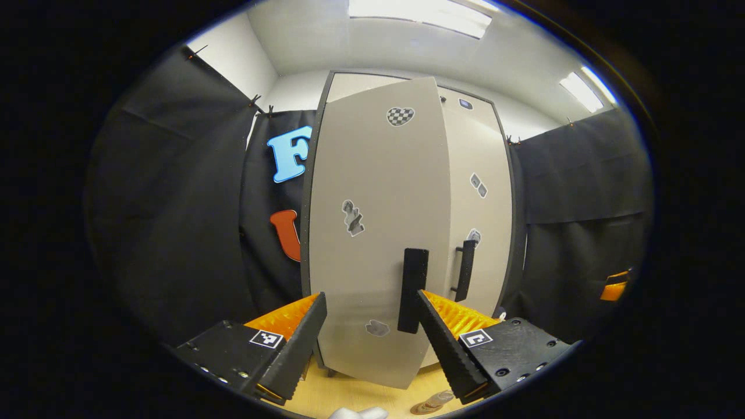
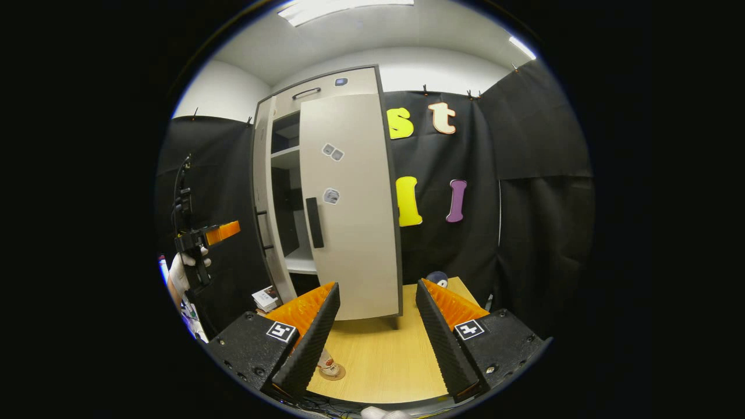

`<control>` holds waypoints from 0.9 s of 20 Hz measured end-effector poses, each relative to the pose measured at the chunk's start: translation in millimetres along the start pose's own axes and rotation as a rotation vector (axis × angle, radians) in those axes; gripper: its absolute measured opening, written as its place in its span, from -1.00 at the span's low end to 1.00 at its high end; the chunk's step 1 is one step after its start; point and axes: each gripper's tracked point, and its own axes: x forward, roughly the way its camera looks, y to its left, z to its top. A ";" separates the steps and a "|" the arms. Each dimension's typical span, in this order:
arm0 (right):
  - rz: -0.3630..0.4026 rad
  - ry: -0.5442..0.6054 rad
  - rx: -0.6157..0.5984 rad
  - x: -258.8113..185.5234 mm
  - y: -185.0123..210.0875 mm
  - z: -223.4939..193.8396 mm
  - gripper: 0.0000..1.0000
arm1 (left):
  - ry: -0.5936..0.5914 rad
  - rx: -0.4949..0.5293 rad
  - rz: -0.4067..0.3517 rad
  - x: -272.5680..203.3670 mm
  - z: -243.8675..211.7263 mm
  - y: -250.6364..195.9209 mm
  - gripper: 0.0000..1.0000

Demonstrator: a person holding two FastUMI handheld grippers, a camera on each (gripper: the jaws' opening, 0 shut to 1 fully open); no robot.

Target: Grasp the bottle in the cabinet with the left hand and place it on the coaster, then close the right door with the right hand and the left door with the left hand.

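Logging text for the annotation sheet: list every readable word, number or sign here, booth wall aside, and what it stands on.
No readable text.
Door stickers: patterns, no words.
Bottle label: too small to read.
Square markers: coded patterns, not letters.

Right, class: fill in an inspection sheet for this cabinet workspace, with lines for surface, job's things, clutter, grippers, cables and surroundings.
surface: wooden tabletop, bare in front of the cabinet.
job's things: bottle stands on the coaster; right door looks closed; left door ajar.
clutter: small box beside the cabinet; dark round item at the table's back.
grippers: left gripper open, by the left door's handle; right gripper open above the table.
cables: thin cable rising above the left gripper.
surroundings: black cloth wall; ceiling lights.
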 end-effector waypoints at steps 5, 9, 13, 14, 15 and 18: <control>0.021 -0.010 -0.041 6.8 32.2 -1.7 0.63 | 0.005 0.080 0.024 -39.6 -8.9 -9.8 0.87; 0.013 -0.051 -0.059 8.9 51.1 2.2 0.63 | 0.026 0.095 0.065 -72.9 -21.5 -6.8 0.87; -0.007 -0.082 -0.061 10.6 60.2 4.6 0.63 | 0.016 0.052 0.103 -106.5 -21.4 -9.8 0.88; -0.009 -0.091 -0.058 9.8 62.2 4.6 0.63 | 0.008 0.036 0.106 -112.1 -22.0 -13.6 0.87; -0.015 -0.095 -0.056 9.3 63.5 4.9 0.63 | 0.003 0.029 0.108 -115.6 -24.5 -17.3 0.87; -0.014 -0.082 -0.055 11.4 68.2 0.5 0.63 | 0.004 0.068 0.124 -121.5 -25.4 -17.5 0.93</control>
